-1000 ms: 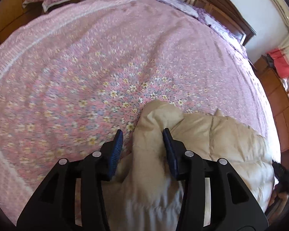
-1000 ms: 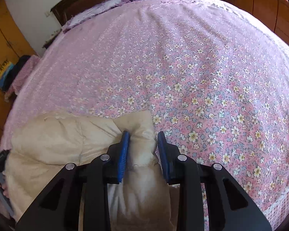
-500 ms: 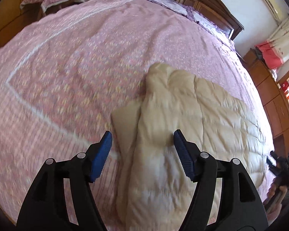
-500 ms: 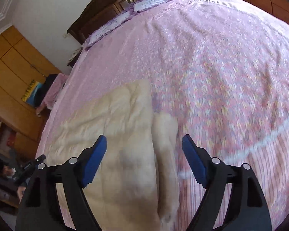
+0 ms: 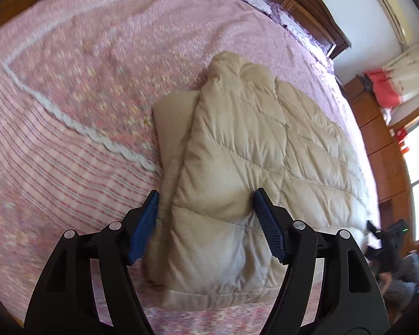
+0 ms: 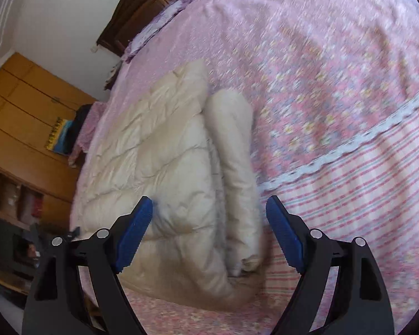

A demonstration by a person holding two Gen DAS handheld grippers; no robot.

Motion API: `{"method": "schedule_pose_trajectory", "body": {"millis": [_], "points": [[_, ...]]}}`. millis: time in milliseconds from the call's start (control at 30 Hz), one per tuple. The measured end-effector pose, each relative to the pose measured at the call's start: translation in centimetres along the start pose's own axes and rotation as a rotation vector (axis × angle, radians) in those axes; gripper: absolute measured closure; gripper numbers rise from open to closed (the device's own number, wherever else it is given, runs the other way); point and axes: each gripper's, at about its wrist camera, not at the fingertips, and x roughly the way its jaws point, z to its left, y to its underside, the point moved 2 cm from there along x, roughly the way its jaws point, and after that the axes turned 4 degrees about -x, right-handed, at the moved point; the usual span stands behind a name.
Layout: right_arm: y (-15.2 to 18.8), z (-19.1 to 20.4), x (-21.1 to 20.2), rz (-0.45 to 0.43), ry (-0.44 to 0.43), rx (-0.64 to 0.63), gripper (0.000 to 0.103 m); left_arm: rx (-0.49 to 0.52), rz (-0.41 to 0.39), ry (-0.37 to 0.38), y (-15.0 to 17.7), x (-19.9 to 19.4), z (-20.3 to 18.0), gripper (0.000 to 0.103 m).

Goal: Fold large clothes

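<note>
From the left wrist view, a beige quilted coat [image 5: 254, 167] is seen lying on the bed [image 5: 92, 64], on the pink floral bedspread. Its long axis runs from the tongs toward the dark wooden headboard [image 5: 307, 8], with a rounded, bunched end pointing at the headboard. A flat beige flap [image 5: 173, 117] is tucked under the coat's left edge. The coat's near hem is partly hidden behind the black tong arms, and its right edge is blurred. The left tongs [image 5: 205, 224] are spread wide, released and gripping nothing; whether the 2 blue pads, 1 at each side of the coat's near part, touch the fabric cannot be told.

From the right wrist view, the coat [image 6: 159, 150] again runs lengthwise toward the headboard [image 6: 142, 2]. A sleeve [image 6: 234, 150] is laid along the coat's right edge, parallel to the long axis. The bedspread is smeared by motion blur, and the coat's near left corner is cut off by the left finger. The right tongs [image 6: 209, 229] are spread wide and hold nothing; the coat's near end is framed between the pads, and contact cannot be judged.
</note>
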Motion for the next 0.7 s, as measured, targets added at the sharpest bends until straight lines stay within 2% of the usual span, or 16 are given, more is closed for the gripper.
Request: {"method": "schedule_pose_trajectory", "body": {"millis": [67, 133, 200, 233, 300, 333, 400, 467, 567, 700], "points": [[0.1, -0.1, 1.0, 0.017, -0.03, 0.02, 0.022, -0.015, 0.011, 0.034, 0.4, 0.2, -0.1, 0.034], [0.3, -0.2, 1.7, 0.027, -0.074, 0.055, 0.021, -0.014, 0.036, 0.099, 0.7, 0.5, -0.8, 0.042], [0.1, -0.2, 2.2, 0.032, -0.114, 0.095, 0.021, -0.032, 0.041, 0.141, 1.0, 0.5, -0.8, 0.059], [-0.2, -0.4, 2.3, 0.033, -0.129, 0.107, 0.021, -0.046, 0.046, 0.159, 1.1, 0.5, -0.6, 0.063], [-0.1, -0.5, 2.0, 0.036, -0.146, 0.11, 0.039, -0.09, 0.06, 0.21, 1.2, 0.4, 0.0, 0.072], [-0.1, -0.6, 1.7, 0.036, -0.166, 0.115, 0.044, -0.101, 0.066, 0.228, 1.3, 0.3, 0.1, 0.073], [0.0, -0.5, 0.8, 0.031, -0.186, 0.102, 0.06, -0.097, 0.073, 0.236, 1.7, 0.1, -0.3, 0.076], [0.0, 0.0, -0.3, 0.018, -0.192, 0.089, 0.067, -0.088, 0.083, 0.235, 2.3, -0.3, -1.0, 0.077], [-0.2, 0.3, -2.2, -0.009, -0.192, 0.089, 0.072, -0.061, 0.107, 0.235, 3.4, -0.5, -2.6, 0.078], [-0.2, 0.1, -5.2, -0.037, -0.169, 0.089, 0.073, 0.029, 0.151, 0.208, 5.8, -1.0, -5.2, 0.078]]}}
